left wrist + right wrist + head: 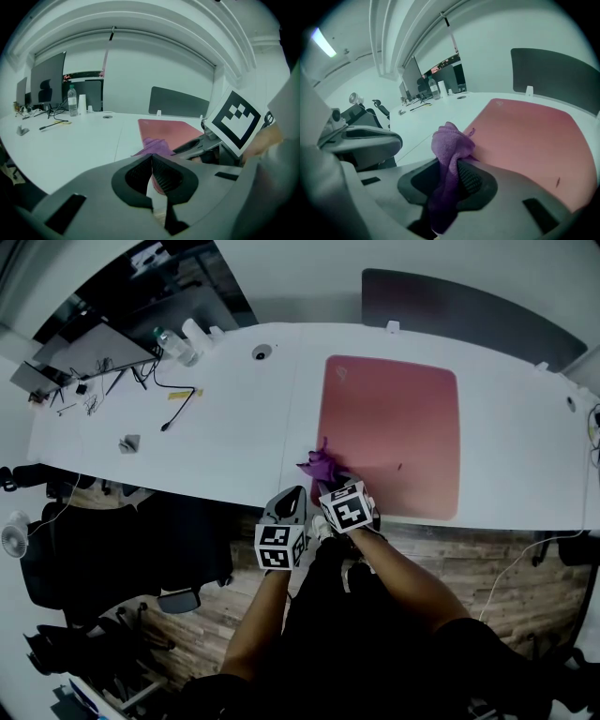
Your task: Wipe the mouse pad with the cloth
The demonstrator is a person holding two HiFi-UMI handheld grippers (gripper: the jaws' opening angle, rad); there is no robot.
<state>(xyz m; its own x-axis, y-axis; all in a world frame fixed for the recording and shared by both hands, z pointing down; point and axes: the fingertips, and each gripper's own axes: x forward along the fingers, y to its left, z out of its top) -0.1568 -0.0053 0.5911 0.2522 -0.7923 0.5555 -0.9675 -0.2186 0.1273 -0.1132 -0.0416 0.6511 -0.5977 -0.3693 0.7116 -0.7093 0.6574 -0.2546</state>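
**Tabletop** (234, 432): white and long. Entries run from its left end to its right.

1. **Dark screen** (98, 345): stands at the far left corner. Loose black cables (173, 397) trail from it toward the middle.
2. **Small grey item** (129, 442): lies alone on the left part. It is too small to identify.
3. **Clear bottle** (71, 100): stands upright and capped at the far edge, left of middle. You cannot read its contents from here.
4. **White cup** (82, 103): stands upright just beside the bottle, on its right. Its inside is out of sight.
5. **Round cable port** (262, 352): set into the tabletop near the far edge, about the middle.
6. **Your left gripper** (152, 161): held just off the near edge, left of the pad. Its jaws are pressed together with nothing between them.
7. **Purple cloth** (449, 140): bunched at the near left corner of the mouse pad (394, 418) and touching it. Its lower folds are hidden inside the jaws.
8. **Your right gripper** (447, 171): clenched on the cloth at the near edge, just beside your left one.
9. **Mouse pad**: pink-red and flat, right of middle, with its near side close to the tabletop's near edge. The cloth and gripper cover its near left corner.
10. **Dark divider panel** (459, 306): stands behind the far edge, right of middle.
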